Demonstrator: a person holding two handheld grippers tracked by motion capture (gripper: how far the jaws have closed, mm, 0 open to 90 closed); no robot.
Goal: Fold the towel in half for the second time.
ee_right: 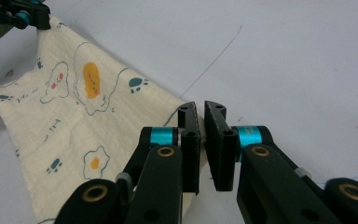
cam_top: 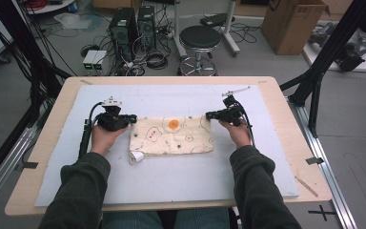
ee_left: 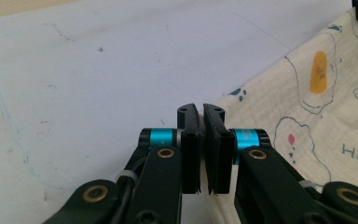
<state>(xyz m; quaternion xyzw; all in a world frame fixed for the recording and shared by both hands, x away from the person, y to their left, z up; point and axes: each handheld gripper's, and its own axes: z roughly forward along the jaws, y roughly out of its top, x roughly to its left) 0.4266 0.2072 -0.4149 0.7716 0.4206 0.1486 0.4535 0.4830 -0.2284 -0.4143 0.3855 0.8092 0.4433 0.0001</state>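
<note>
Both hands hold the left gripper (cam_top: pixel 132 119) and right gripper (cam_top: pixel 208 115) at the patterned cloth's (cam_top: pixel 174 136) far corners.

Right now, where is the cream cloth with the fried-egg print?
In the high view the cream printed cloth lies flat mid-table on the white mat, between the left gripper and right gripper, which pinch its far corners.

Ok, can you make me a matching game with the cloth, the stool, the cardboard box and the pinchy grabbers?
Things:
1. cloth
2. stool
3. cardboard box
4. left gripper and right gripper

Places or states:
A. on the floor at the far right, flaps open
B. jaws shut at the cloth's two far corners
C. lying flat on the white mat, cream with egg drawings
D. on the floor beyond the table, black round seat

Pairs: 1-C, 2-D, 3-A, 4-B
</note>
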